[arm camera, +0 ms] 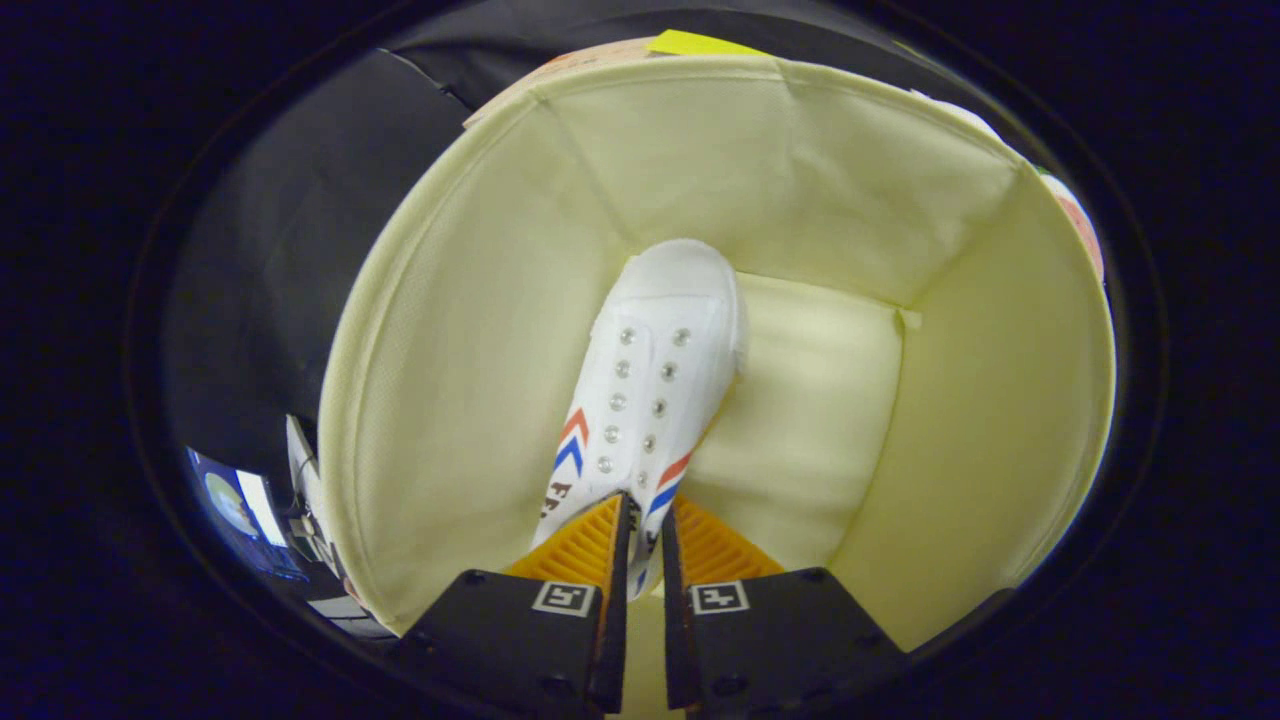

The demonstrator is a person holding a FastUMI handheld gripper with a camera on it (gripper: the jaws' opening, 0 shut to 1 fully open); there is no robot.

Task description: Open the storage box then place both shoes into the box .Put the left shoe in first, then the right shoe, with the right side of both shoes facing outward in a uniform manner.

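The gripper point(643, 520) has its jaws nearly closed, pinching the heel edge of a white shoe point(650, 370) in the narrow gap between them. The shoe hangs inside the open cream box point(470, 330), toe pointing away from the jaws toward the box's floor and far wall. Its long axis runs straight ahead of the jaws, laceless eyelets facing the camera.

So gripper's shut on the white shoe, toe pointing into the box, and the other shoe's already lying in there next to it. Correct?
Not quite. The gripper view shows the gripper shut on the white shoe, toe down inside the storage box, but no second shoe beside it; the floor next to it is bare.
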